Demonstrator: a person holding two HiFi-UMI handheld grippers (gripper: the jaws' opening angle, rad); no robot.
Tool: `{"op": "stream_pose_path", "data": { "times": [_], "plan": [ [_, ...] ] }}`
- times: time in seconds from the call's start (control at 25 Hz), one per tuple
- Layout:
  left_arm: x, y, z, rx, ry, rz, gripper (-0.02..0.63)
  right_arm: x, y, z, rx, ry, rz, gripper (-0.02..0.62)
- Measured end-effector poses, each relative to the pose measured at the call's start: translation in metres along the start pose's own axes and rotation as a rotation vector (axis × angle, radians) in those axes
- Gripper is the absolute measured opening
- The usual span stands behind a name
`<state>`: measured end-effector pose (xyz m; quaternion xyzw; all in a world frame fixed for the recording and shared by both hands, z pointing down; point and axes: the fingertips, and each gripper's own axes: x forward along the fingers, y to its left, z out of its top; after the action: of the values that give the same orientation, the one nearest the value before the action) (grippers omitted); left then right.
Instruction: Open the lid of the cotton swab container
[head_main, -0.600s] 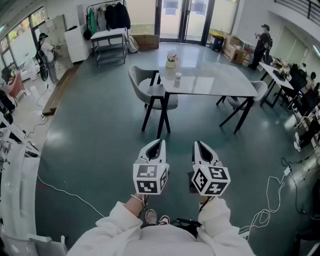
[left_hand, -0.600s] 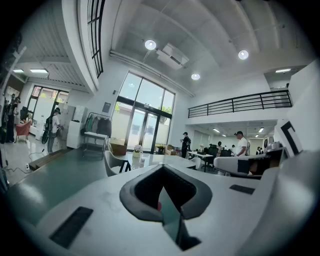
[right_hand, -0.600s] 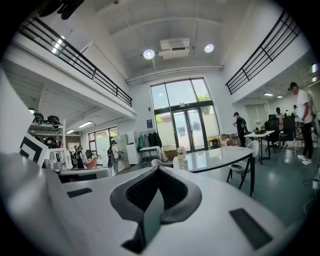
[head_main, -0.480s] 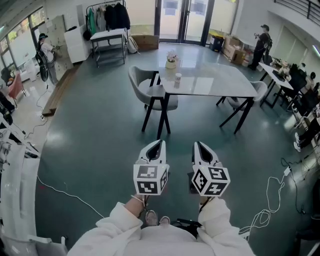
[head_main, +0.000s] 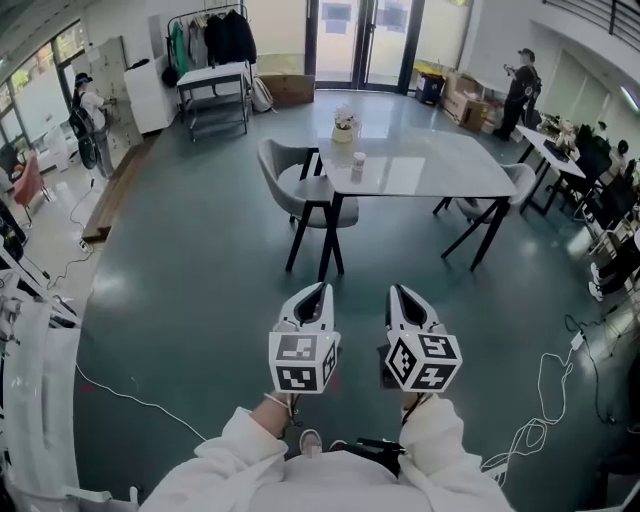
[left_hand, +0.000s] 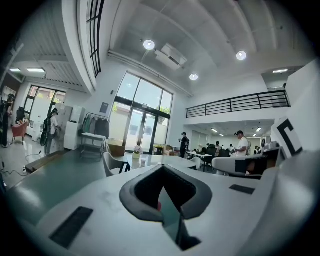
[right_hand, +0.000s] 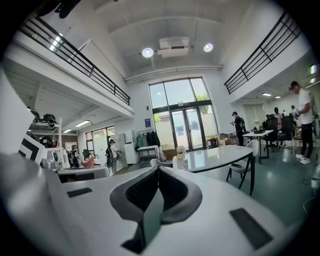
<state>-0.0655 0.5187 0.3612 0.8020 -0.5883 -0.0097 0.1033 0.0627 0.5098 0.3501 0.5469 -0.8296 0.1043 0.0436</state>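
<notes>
The cotton swab container (head_main: 357, 160), a small white tub, stands on the grey table (head_main: 440, 165) far ahead of me, beside a flower pot (head_main: 344, 123). My left gripper (head_main: 318, 288) and right gripper (head_main: 395, 290) hang side by side in front of my chest, well short of the table, each pointing toward it. Both are shut with nothing between the jaws. In the left gripper view the closed left gripper (left_hand: 161, 167) points at the distant table (left_hand: 150, 159). The right gripper view shows the shut right gripper (right_hand: 158, 170) and the table (right_hand: 220, 155) with the flower pot (right_hand: 180, 151).
A grey chair (head_main: 290, 180) stands at the table's left end and another chair (head_main: 520, 175) at its right. Open green floor lies between me and the table. Cables (head_main: 540, 400) trail on the floor at right. A person (head_main: 522, 75) stands at the back right.
The table sits slightly lower and nearer in the head view. Both grippers keep the same pose and stay shut.
</notes>
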Motion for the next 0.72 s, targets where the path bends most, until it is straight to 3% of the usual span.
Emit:
{"op": "stream_pose_path", "data": {
  "times": [0.4, 0.72],
  "plan": [
    [0.019, 0.018, -0.016, -0.006, 0.042, -0.027, -0.001, 0.02, -0.014, -0.012, 0.033, 0.033, -0.063, 0.058],
    [0.049, 0.037, -0.019, -0.014, 0.057, -0.008, 0.0, 0.055, -0.025, -0.012, 0.036, 0.043, -0.053, 0.058]
  ]
}}
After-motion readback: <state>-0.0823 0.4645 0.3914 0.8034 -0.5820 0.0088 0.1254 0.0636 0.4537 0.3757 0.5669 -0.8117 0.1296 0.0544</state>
